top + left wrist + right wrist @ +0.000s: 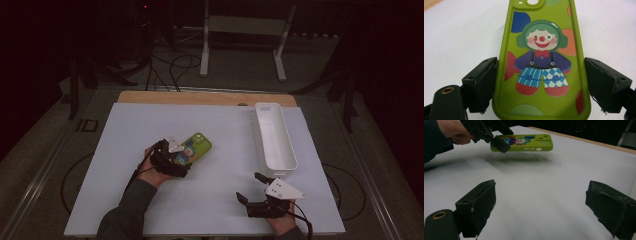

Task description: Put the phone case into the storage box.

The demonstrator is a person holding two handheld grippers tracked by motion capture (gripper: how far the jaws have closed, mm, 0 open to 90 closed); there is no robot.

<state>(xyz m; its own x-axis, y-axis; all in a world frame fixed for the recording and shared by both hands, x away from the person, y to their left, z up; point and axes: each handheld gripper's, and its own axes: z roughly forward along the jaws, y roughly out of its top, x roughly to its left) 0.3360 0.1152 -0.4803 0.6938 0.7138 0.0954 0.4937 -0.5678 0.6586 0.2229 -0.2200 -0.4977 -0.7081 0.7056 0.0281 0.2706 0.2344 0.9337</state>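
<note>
- High view: left gripper (176,161) carries a green phone case (196,145) over mid-bench, well left of the white tray (275,137), its probable destination; right gripper (256,192) waits near the bench's (150,125) front edge.
- Left gripper view: fingers (482,83) pinch the case's long edges, clown print up.
- Right gripper view: fingers (477,206) spread, nothing between them; the case hangs level above its shadow.

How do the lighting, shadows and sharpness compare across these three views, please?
High view: dim, with dark corners; the white table sheet is evenly lit. Left gripper view: bright and sharp on the green phone case, with a small glare on the clown's hair. Right gripper view: the phone case casts a soft, blurred shadow on the sheet below it, and the near black jaws look slightly soft.
</note>
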